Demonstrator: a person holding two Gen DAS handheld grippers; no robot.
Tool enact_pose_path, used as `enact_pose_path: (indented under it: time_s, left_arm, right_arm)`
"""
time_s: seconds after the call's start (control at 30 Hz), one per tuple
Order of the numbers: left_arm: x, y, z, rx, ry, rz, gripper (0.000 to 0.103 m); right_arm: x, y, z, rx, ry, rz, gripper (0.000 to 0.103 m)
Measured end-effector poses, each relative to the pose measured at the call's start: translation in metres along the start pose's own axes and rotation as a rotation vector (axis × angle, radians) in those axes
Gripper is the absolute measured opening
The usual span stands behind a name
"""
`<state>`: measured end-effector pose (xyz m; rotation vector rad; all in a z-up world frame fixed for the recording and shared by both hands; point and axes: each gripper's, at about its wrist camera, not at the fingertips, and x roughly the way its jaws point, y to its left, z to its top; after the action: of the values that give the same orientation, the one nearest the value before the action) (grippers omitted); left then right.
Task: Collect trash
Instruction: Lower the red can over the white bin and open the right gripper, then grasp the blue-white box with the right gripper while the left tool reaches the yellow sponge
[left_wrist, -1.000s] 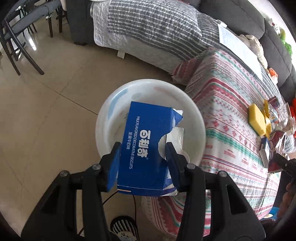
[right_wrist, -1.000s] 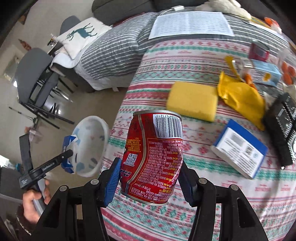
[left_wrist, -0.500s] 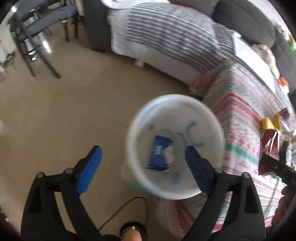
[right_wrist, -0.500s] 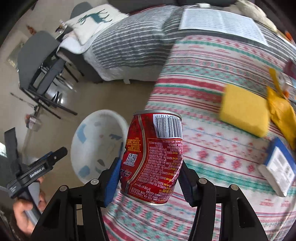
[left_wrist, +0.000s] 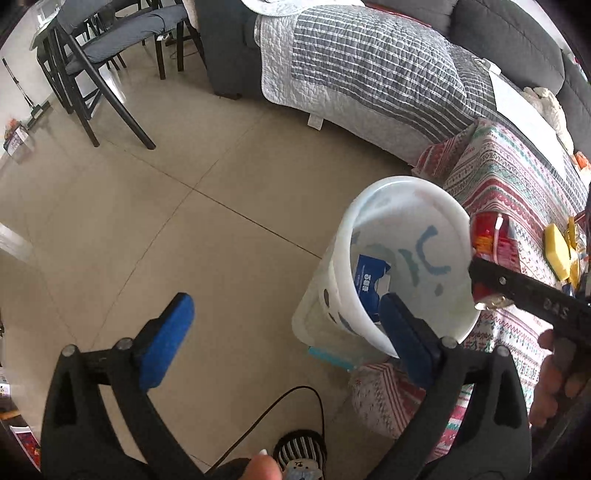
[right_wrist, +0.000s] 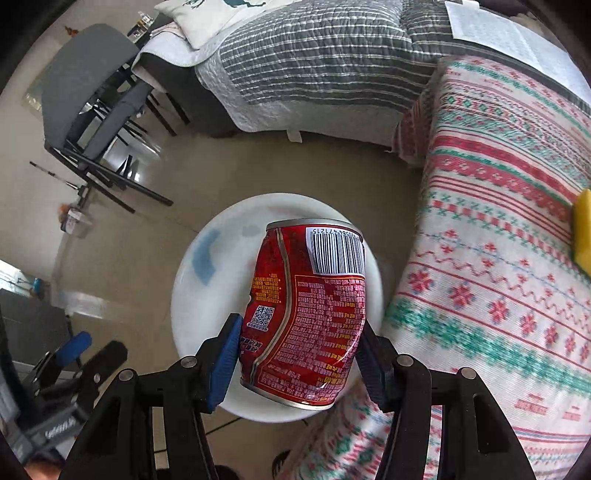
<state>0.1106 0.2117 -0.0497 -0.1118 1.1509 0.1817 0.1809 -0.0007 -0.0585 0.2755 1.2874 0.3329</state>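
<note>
Over the white bin (right_wrist: 207, 291) on the floor, just beside the near-left corner of the cloth-covered table (right_wrist: 498, 258): right gripper (right_wrist: 297, 362) pinching the red can (right_wrist: 310, 314) across its lower body, both blue pads in contact. Can is dented on the left side, barcode label near the top, slightly tilted. It sits above the bin mouth, right of centre, close to the table-side rim. Step in hand looks like the drop. Next move: spread the jaws, maybe nudge left first so the can clears the rim. Left gripper (left_wrist: 284, 339) spread wide, holding nothing, hovering by the bin's near rim. Blue box (left_wrist: 369, 280) already inside the bin.
</note>
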Motion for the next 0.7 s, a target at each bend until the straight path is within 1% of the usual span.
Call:
enact_pose_path:
  time_s: [0.03, 0.07, 0.1, 0.17, 0.27, 0.4, 0.5, 0.7]
  left_arm:
    - [0.000, 0.000, 0.000, -0.001, 0.004, 0.004, 0.100]
    - [0.000, 0.000, 0.000, -0.004, 0.009, 0.007, 0.100]
    - [0.000, -0.001, 0.000, -0.006, 0.011, 0.006, 0.100]
    - [-0.002, -0.003, 0.000, -0.007, 0.008, 0.003, 0.100]
    - [-0.004, -0.009, 0.000, 0.002, 0.003, -0.003, 0.100]
    - [-0.004, -0.017, -0.002, 0.009, 0.013, -0.018, 0.100]
    - [-0.004, -0.024, -0.003, 0.022, 0.016, -0.021, 0.100]
    - [-0.004, -0.039, -0.007, 0.062, 0.021, -0.015, 0.100]
  right_arm:
    - [0.000, 0.001, 0.000, 0.008, -0.003, 0.018, 0.060]
    - [-0.003, 0.000, 0.001, 0.014, -0.008, 0.039, 0.064]
    - [-0.007, 0.001, 0.002, 0.019, -0.013, 0.052, 0.071]
    - [-0.018, 0.000, 0.004, 0.016, -0.039, 0.065, 0.074]
    - [-0.040, -0.004, 0.000, -0.023, -0.066, 0.032, 0.074]
    - [-0.062, -0.021, -0.013, -0.044, -0.080, -0.040, 0.074]
    - [-0.080, -0.040, -0.025, -0.039, -0.088, -0.100, 0.075]
    - [-0.112, -0.082, -0.043, 0.006, -0.108, -0.155, 0.078]
